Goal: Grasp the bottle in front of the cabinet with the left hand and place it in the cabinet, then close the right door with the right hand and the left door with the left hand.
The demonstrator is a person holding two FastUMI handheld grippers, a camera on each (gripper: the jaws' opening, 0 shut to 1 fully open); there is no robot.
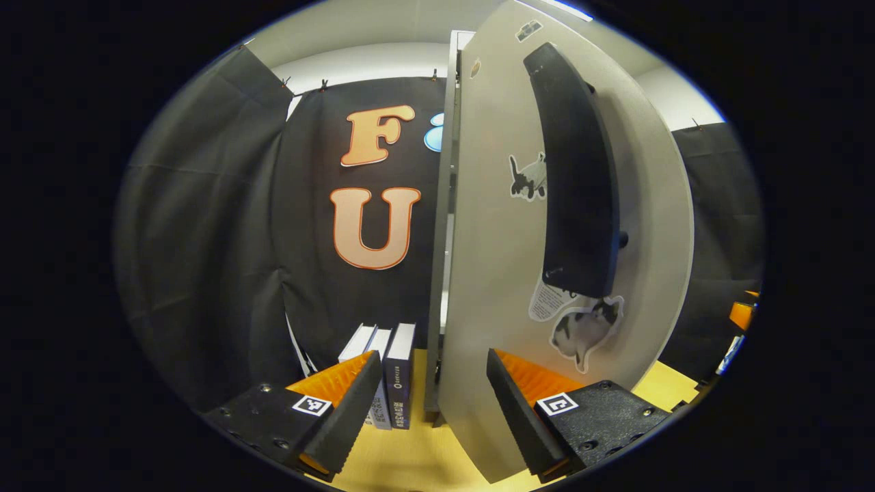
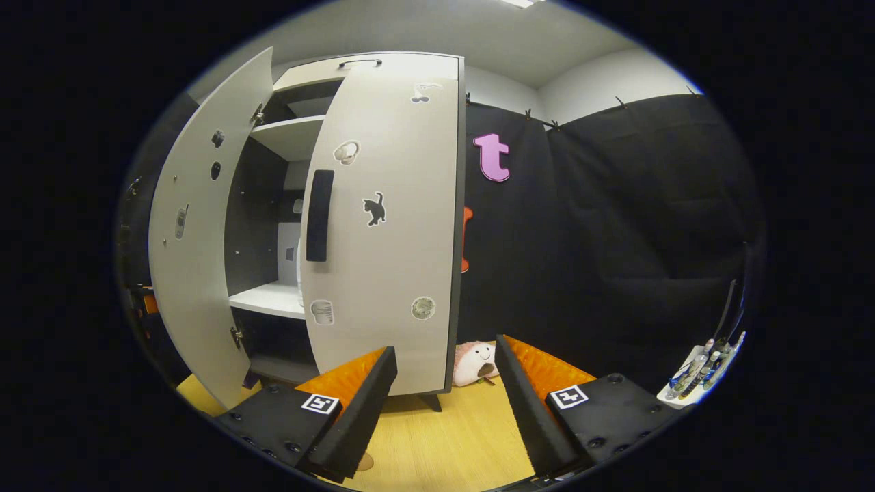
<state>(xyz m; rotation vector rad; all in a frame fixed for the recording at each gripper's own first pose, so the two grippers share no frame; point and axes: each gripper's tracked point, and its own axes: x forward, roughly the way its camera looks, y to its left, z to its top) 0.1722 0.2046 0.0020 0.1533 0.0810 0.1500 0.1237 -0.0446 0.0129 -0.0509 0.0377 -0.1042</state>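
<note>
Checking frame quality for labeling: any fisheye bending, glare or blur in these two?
Left gripper view: sharp; fisheye bows the left door and its black handle; soft shadow beside the handle, no glare. Right gripper view: sharp; right door bulges outward, cabinet interior dim, ceiling light clips at the top edge.

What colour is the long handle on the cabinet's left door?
Black. The handle shows best in the left gripper view, against the pale grey left door.

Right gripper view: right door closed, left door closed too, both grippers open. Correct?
Not quite. In the right gripper view the left door stands swung open, showing the shelves. The right door looks closed, and the left gripper and right gripper are open.
</note>
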